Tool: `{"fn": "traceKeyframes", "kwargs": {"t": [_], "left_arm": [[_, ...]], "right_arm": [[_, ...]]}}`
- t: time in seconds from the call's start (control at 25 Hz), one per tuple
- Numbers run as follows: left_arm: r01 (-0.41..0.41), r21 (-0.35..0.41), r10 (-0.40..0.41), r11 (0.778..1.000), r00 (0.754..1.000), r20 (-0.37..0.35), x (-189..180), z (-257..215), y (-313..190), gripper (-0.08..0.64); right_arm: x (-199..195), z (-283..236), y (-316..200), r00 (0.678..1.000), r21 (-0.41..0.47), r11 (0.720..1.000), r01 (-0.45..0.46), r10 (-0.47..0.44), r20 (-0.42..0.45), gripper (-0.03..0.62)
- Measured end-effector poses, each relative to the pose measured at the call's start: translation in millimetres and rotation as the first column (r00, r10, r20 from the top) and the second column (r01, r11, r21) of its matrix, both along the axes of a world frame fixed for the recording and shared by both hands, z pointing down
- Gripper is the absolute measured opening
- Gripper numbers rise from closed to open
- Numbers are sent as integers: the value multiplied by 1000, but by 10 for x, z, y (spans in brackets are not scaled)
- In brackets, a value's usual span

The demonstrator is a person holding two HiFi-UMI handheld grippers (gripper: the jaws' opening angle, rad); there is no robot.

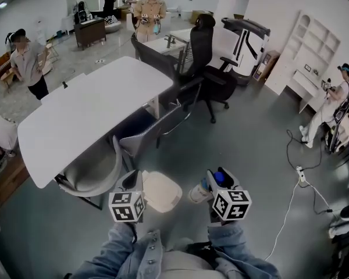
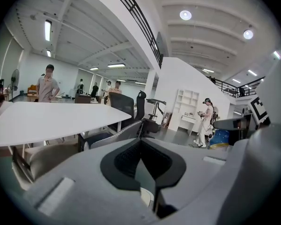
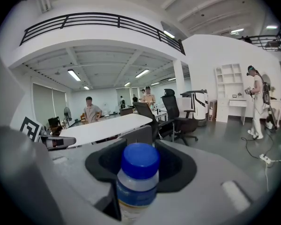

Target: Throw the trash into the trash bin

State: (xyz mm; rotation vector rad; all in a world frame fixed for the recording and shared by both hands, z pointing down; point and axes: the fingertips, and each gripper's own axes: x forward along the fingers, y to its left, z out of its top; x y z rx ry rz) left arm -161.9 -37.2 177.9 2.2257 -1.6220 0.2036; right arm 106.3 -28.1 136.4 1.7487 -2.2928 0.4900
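My right gripper [image 1: 216, 180] is shut on a small white bottle [image 1: 199, 192] with a blue cap [image 3: 139, 160]; the bottle stands upright between the dark pads [image 3: 181, 170] in the right gripper view. My left gripper [image 1: 136, 179] pinches the edge of a flat cream piece of trash [image 1: 161, 191], which juts to the right between the two grippers. In the left gripper view the jaws stand almost together, with only a cream rim [image 2: 146, 196] showing low in the gap of that gripper [image 2: 141, 146]. Both grippers are held out in front of me over the grey floor. No trash bin shows in any view.
A long white table [image 1: 87, 115] lies ahead on the left, with a grey chair [image 1: 96, 176] at its near end. Black office chairs [image 1: 200, 57] stand beyond it. A power strip and cable [image 1: 299, 173] lie on the floor at right. Several people stand around the room.
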Motion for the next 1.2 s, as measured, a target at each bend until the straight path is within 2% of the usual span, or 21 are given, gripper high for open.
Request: {"fn": "traceKeyframes", "kwargs": {"t": [0.2, 0.32, 0.48, 0.76, 0.96, 1.2], "left_arm": [[23, -37, -23, 999, 1000, -10, 63, 242, -170, 9], [51, -56, -52, 997, 999, -5, 71, 325, -169, 9], [89, -102, -88, 991, 996, 19, 119, 526, -155, 9], [116, -215, -104, 970, 992, 66, 296, 1213, -3, 9], [140, -287, -122, 948, 989, 79, 468, 1888, 73, 9], [134, -343, -109, 930, 990, 93, 715, 2784, 39, 9]], "right_arm": [[-4, 197, -296, 999, -28, 999, 28, -29, -29, 190], [-57, 218, -434, 994, -25, 996, 84, -86, -62, 190], [-70, 392, -587, 979, -41, 986, 163, -167, -117, 190], [10, 989, -702, 942, -94, 957, 275, -288, -172, 190], [235, 1652, -663, 945, -151, 951, 269, -291, -149, 190], [546, 2600, -599, 965, -224, 952, 210, -239, -112, 190]]}}
